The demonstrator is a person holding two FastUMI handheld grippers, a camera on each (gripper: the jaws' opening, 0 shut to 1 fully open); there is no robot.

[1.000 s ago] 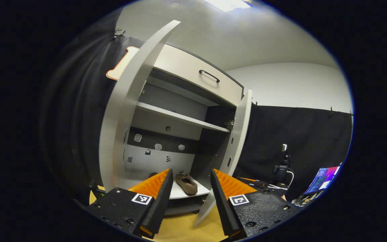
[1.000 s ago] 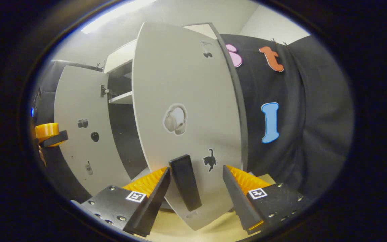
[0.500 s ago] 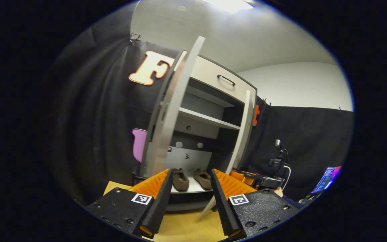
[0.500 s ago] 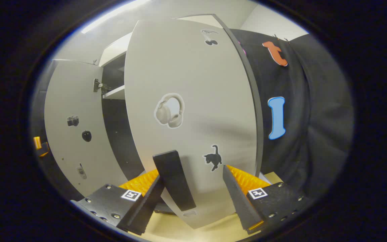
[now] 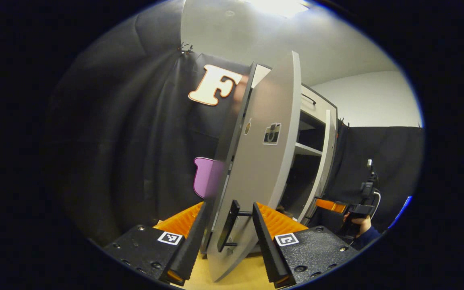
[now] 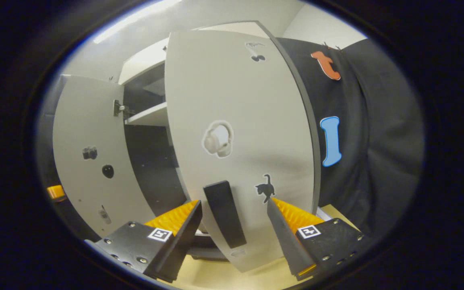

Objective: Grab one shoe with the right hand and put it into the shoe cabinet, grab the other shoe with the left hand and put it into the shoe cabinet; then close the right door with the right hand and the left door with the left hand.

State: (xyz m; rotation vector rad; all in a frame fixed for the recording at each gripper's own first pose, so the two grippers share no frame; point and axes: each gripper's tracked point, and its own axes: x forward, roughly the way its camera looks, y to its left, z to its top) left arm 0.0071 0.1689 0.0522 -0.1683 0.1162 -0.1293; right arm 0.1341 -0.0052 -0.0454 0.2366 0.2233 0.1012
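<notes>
Fingers on your left gripper [image 5: 227, 237] stand apart, holding nothing, with the left door's [image 5: 262, 161] black handle [image 5: 228, 225] between them; a second ago the shoes on the bottom shelf sat there. Your right gripper [image 6: 234, 235] gapes too, straddling the right door's [image 6: 240, 121] handle [image 6: 224, 213]. Swing both doors together and their edges may collide; mind the order.

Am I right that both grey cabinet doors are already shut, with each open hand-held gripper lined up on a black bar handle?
Not quite: both doors are ajar. The right gripper view shows the right grey door swung out and the dark interior beside it; the left gripper view shows the left grey door standing out too. Each open hand-held gripper does straddle a black bar handle.
</notes>
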